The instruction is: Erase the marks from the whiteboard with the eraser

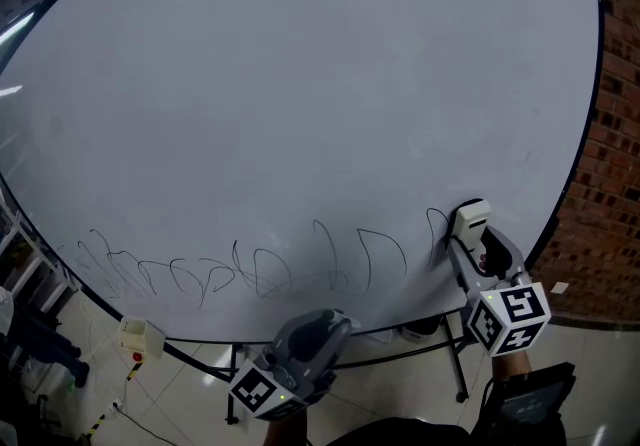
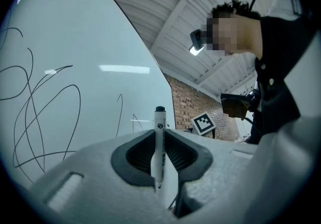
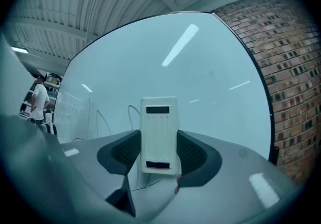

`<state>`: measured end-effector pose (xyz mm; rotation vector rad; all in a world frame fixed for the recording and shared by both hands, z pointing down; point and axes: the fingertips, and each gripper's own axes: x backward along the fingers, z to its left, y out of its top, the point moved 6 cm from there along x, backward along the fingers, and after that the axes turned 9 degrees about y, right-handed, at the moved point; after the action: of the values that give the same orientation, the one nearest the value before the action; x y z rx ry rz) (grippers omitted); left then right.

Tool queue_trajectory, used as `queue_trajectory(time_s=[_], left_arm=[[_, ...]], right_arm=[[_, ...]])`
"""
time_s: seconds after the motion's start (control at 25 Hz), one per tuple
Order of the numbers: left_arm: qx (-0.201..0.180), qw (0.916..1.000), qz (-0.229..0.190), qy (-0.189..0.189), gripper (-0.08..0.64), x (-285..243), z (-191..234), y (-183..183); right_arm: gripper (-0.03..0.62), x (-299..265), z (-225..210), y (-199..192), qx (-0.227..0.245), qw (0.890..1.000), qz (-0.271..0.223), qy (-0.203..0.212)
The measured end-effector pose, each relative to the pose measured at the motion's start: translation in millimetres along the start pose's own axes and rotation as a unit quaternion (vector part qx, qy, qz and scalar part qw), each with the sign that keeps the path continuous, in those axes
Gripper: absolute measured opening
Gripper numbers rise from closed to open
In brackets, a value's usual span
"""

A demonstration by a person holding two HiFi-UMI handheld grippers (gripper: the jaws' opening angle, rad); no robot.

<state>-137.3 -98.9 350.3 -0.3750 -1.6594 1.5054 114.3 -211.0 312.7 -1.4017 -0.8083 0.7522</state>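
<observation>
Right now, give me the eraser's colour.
The eraser is white with two dark bands, clearest in the right gripper view.

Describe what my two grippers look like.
The left claw and right claw are alike: smooth light-grey moulded shells, each with two dark ribbed pads lining a V-shaped mouth. Each carries a white cube printed with black square markers. No cables show. The person wears a dark top.
</observation>
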Motion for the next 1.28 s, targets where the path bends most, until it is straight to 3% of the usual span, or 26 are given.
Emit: queue_trajectory(time_s=[0.16,0.32,0.76,1.28], left_arm=[[0.005,1.0,-0.002,0.003,0.063,5,5,-1],[0.01,0.9999,-0.004,-0.003,0.063,5,8,-1],[0.003,0.9999,-0.004,-0.013,0.063,1,3,3],[-0.006,1.0,-0.003,-0.001,0.062,14,5,10]], right_arm=[[0.229,-13,34,-10,0.016,0.999,0.02,0.036],[0.229,-13,33,-11,0.01,0.998,0.025,0.05],[0.23,16,-48,-16,-0.033,0.999,0.017,-0.036],[0.229,12,-33,-3,-0.033,0.998,0.012,-0.046]])
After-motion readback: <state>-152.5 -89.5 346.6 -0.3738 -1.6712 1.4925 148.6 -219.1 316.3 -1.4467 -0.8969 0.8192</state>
